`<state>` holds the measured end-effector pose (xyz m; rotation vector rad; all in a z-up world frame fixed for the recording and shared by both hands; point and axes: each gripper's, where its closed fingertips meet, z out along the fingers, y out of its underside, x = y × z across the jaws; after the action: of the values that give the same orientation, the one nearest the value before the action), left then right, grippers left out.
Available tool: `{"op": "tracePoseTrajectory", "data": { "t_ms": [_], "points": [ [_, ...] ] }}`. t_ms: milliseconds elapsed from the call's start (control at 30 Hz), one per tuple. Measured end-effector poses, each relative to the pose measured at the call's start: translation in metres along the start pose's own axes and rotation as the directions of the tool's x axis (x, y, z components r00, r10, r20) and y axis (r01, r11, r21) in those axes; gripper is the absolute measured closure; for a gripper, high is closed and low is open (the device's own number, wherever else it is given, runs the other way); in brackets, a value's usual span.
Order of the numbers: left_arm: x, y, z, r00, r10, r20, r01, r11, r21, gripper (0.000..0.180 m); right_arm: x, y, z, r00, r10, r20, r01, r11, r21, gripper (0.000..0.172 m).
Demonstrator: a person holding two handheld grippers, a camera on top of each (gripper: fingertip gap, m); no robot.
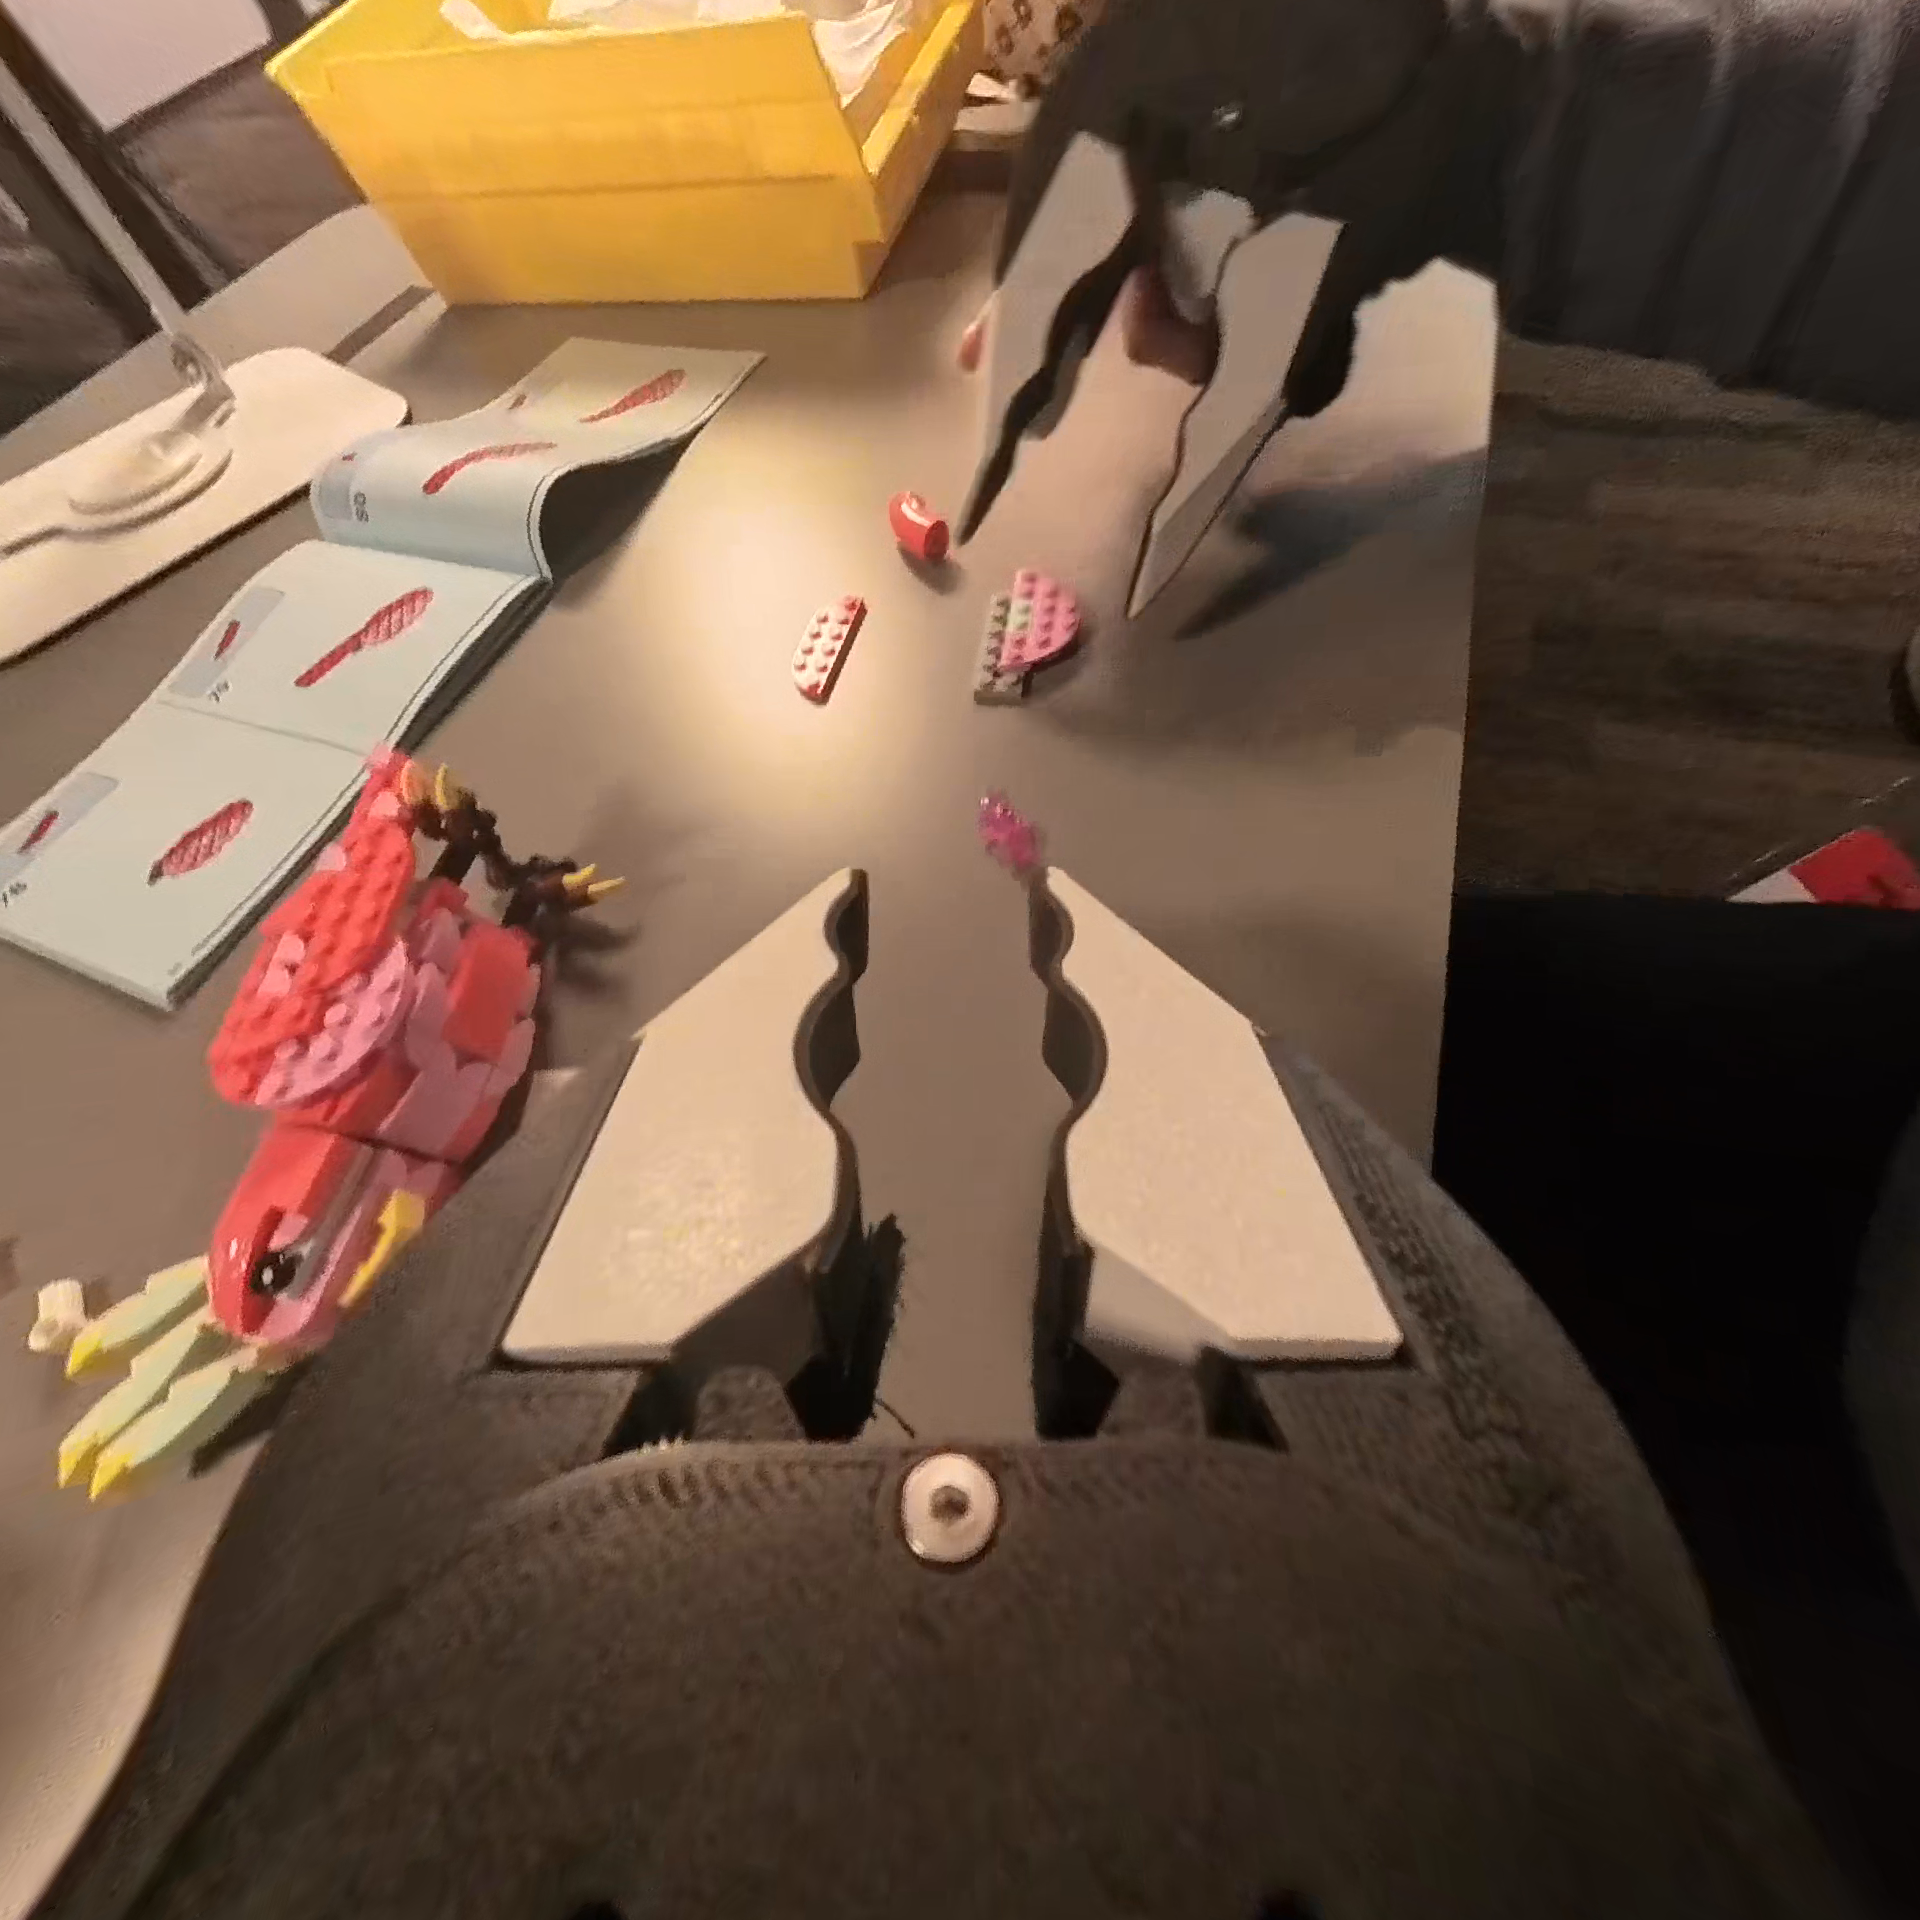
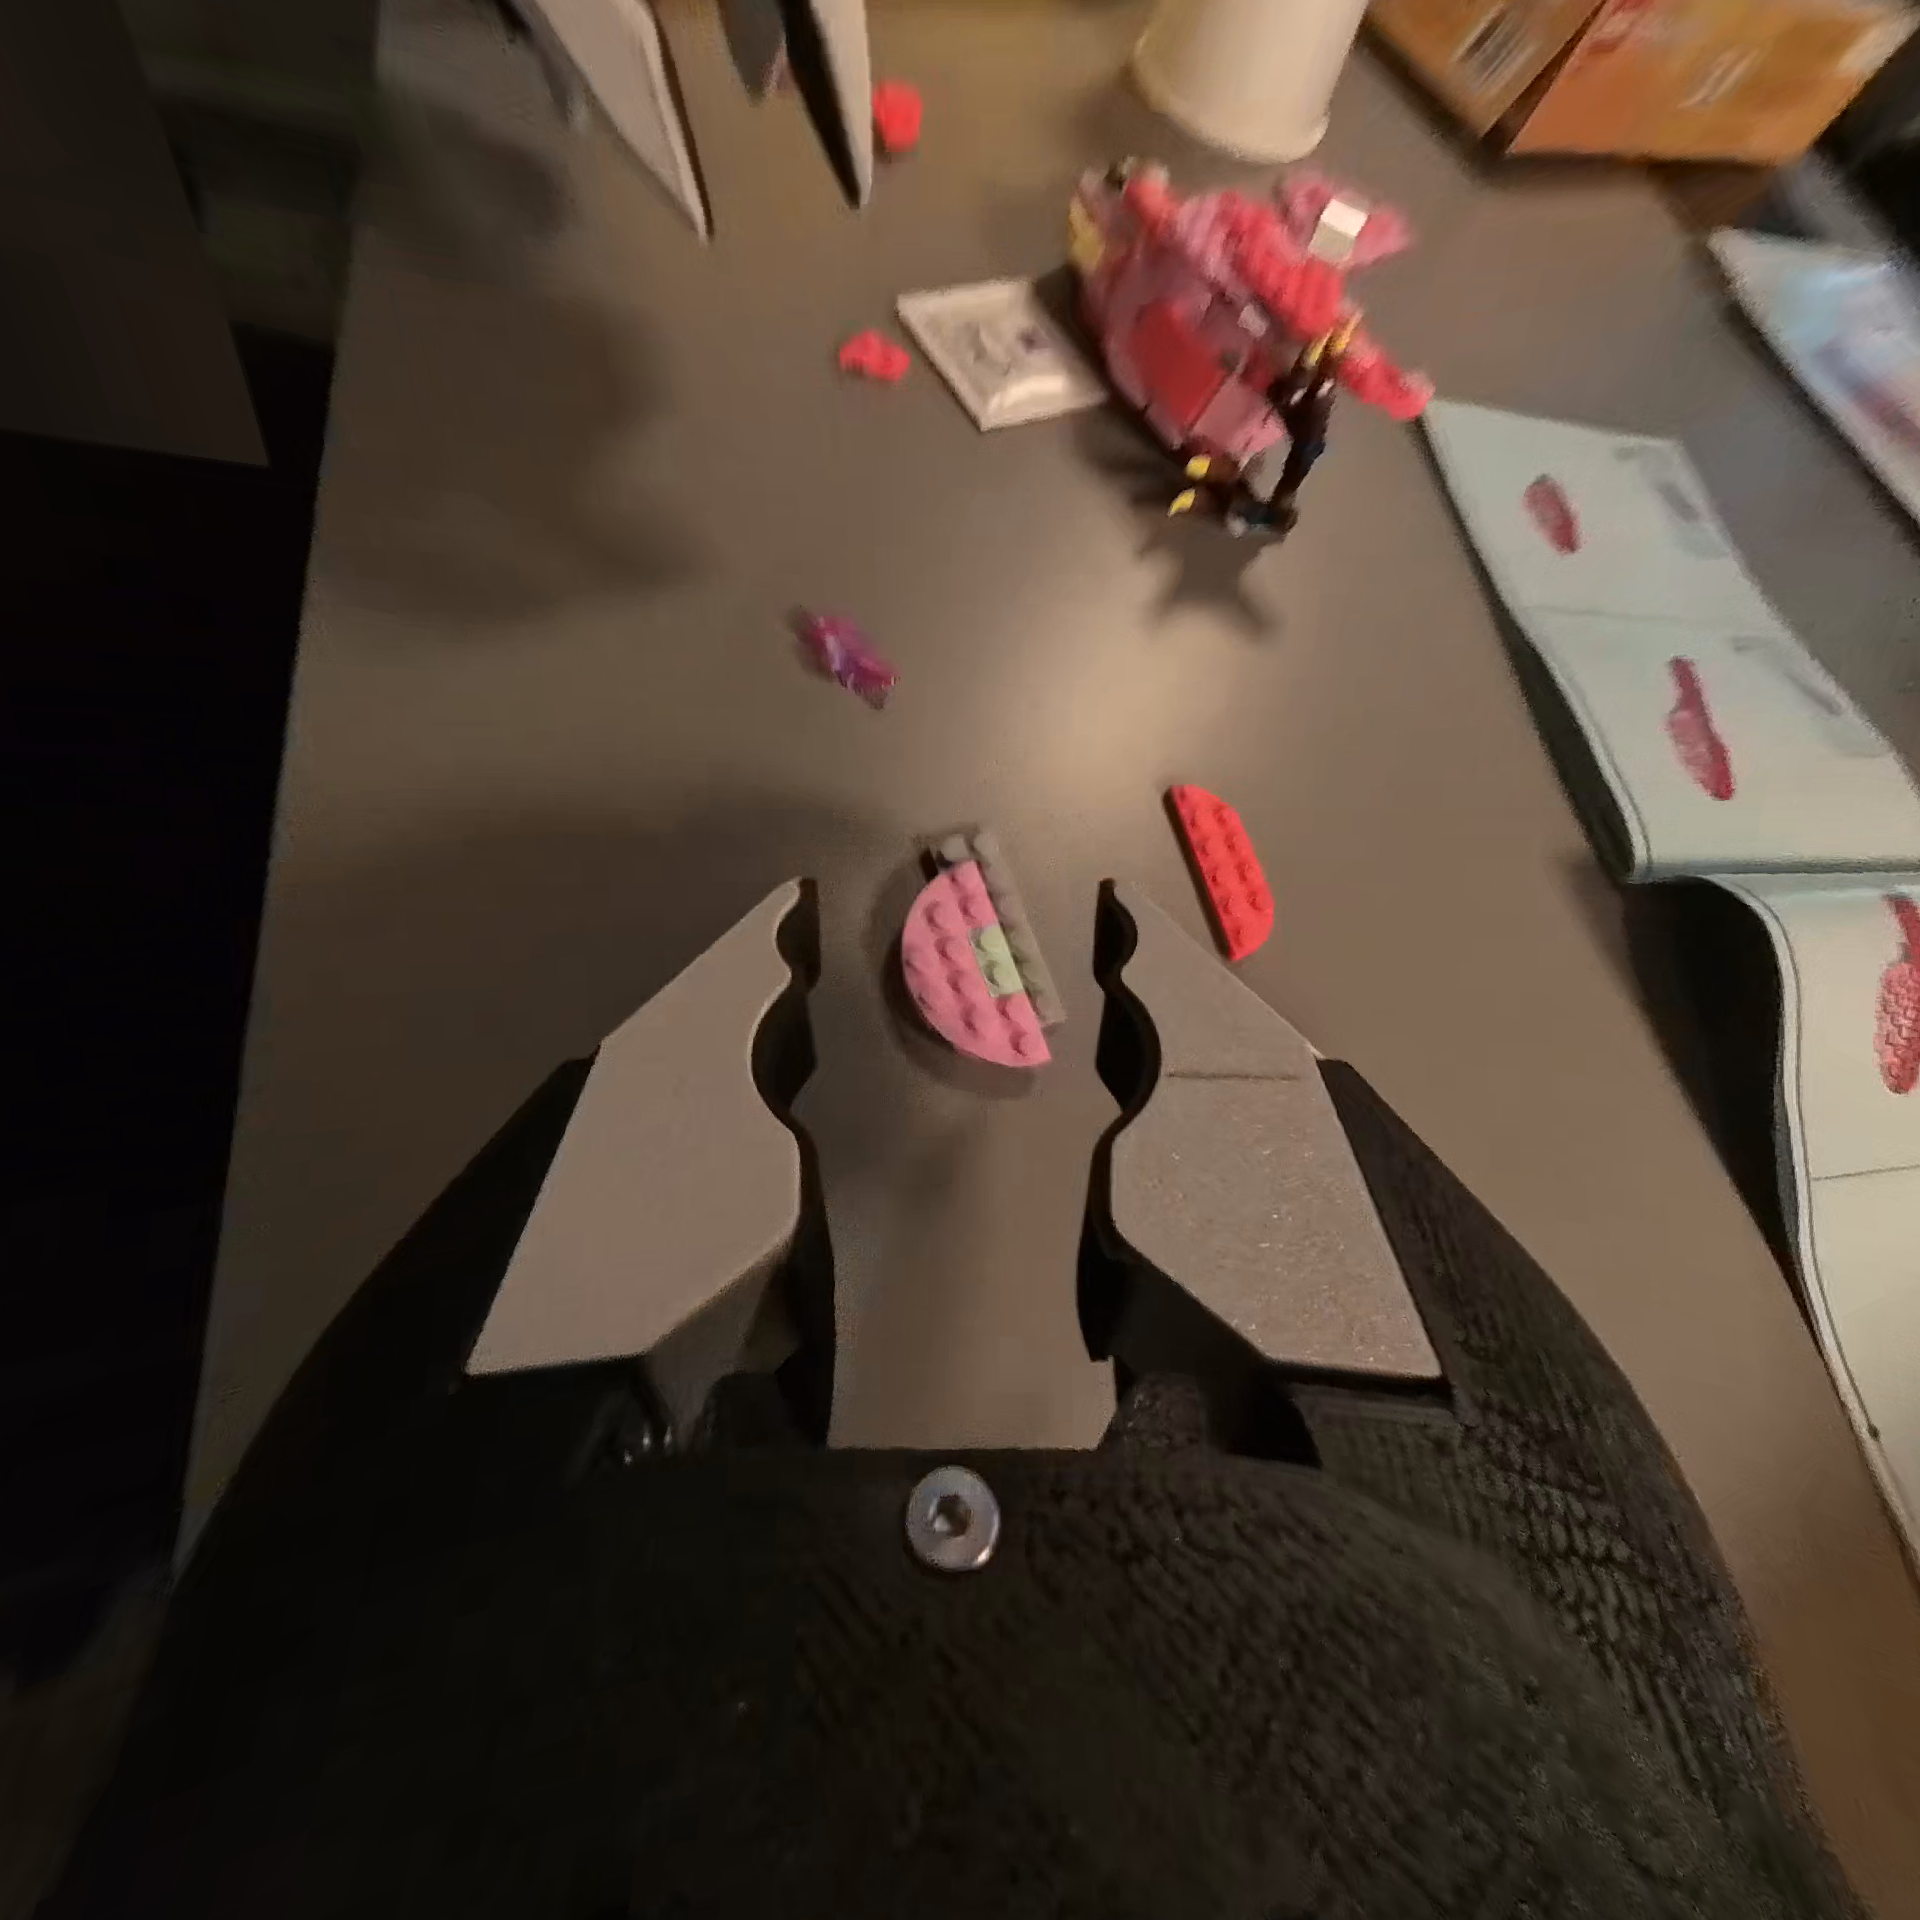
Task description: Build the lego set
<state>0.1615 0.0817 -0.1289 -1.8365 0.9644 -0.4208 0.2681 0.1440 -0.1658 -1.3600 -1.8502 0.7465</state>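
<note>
Lying flat on the dark matte table (image 2: 582, 790), a pink half-round studded plate joined to a grey strip with a small pale green tile (image 2: 971, 961) is framed by the right gripper (image 2: 954, 894). Its jaws are held wide, a clear gap being left between each pad and the plate; nothing is gripped.

A red half-round studded plate (image 2: 1221, 871) is seen just beside the right-hand fingertip (image 2: 1117, 904), apart from it.

The left gripper (image 1: 951, 883) is held partly open and bare. A small translucent magenta piece (image 1: 1006, 836) is found just ahead of one fingertip (image 1: 1055, 883); contact cannot be told through the blur.

Further items recorded:
- a short red curved tube piece (image 1: 920, 525) near the right gripper's tip;
- a red and pink brick-built bird with yellow claws (image 1: 374, 1049) lying on its side;
- an open pale blue instruction booklet (image 1: 260, 727);
- a yellow plastic bin (image 1: 623, 177) at the far end.
</note>
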Motion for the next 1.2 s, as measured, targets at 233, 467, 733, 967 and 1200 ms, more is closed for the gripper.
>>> {"op": "tracePoseTrajectory", "data": {
  "t_ms": [233,467,733,967,1200],
  "points": [
    [0.005,-0.009,0.015,0.966,0.259,-0.01,-0.257,0.961,0.102,0.162,0.005,0.021,0.011,0.985,0.008,0.171,0.034,0.97,-0.242,0.126],
    [-0.005,0.001,0.038,0.878,0.478,0.012,-0.477,0.872,0.111,0.151,0.007,0.015,0.018,0.976,0.056,0.21,0.007,0.959,-0.284,0.147],
    [-0.029,-0.005,0.039,0.434,0.844,0.317,-0.881,0.471,-0.048,0.145,0.02,-0.031,0.033,0.982,0.0,0.189,0.03,0.988,-0.155,0.151],
    [-0.03,0.003,0.044,0.186,0.917,0.353,-0.947,0.263,-0.185,0.158,0.012,-0.061,0.051,0.967,-0.071,0.243,0.097,0.991,-0.096,0.151],
    [-0.033,-0.004,0.041,0.081,0.907,0.414,-0.953,0.192,-0.235,0.176,0.009,-0.073,0.05,0.959,-0.072,0.274,0.083,0.996,-0.03,0.15]
  ]
}}
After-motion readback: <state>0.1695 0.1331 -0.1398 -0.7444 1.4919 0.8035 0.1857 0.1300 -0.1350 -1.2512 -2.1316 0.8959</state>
